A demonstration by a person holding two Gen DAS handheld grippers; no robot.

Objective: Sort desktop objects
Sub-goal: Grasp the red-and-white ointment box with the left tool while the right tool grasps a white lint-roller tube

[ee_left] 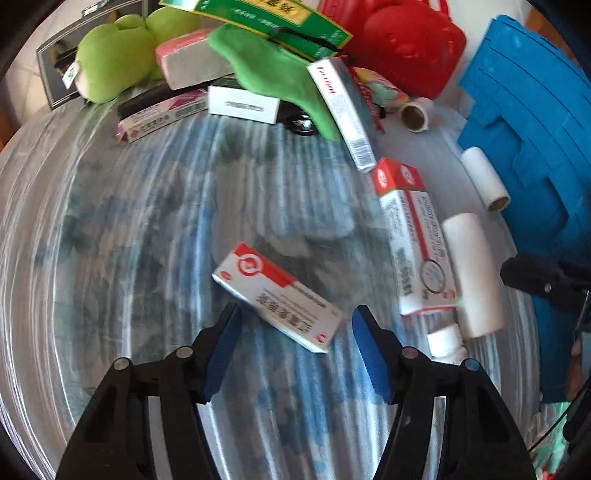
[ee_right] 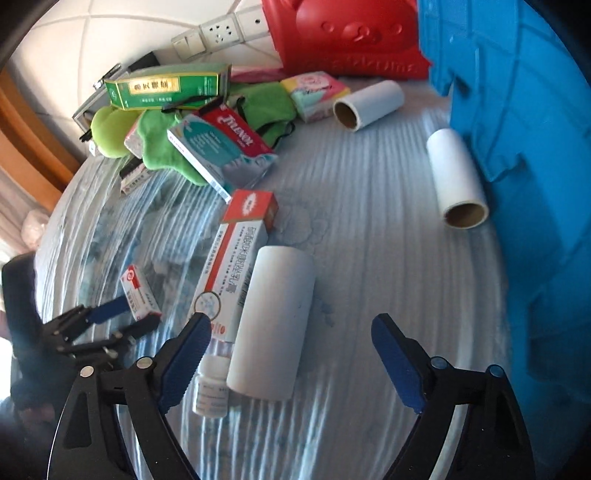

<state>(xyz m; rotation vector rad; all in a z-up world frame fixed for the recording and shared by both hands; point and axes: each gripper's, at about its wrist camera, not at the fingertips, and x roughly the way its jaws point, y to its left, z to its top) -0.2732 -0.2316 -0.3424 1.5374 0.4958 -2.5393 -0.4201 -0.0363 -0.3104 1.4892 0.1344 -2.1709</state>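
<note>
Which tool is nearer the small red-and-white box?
Left. The left tool is open around the small red-and-white box; the right tool is off beside it, over the white roll.

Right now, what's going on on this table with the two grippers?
A person is sorting clutter with a gripper in each hand. The left gripper is open around a small red-and-white box, not gripping it. The right gripper is open over a white roll that lies beside a long box and a small bottle. Nothing is held. More boxes and green plush are piled at the back, near a red bin and a blue bin.
</note>
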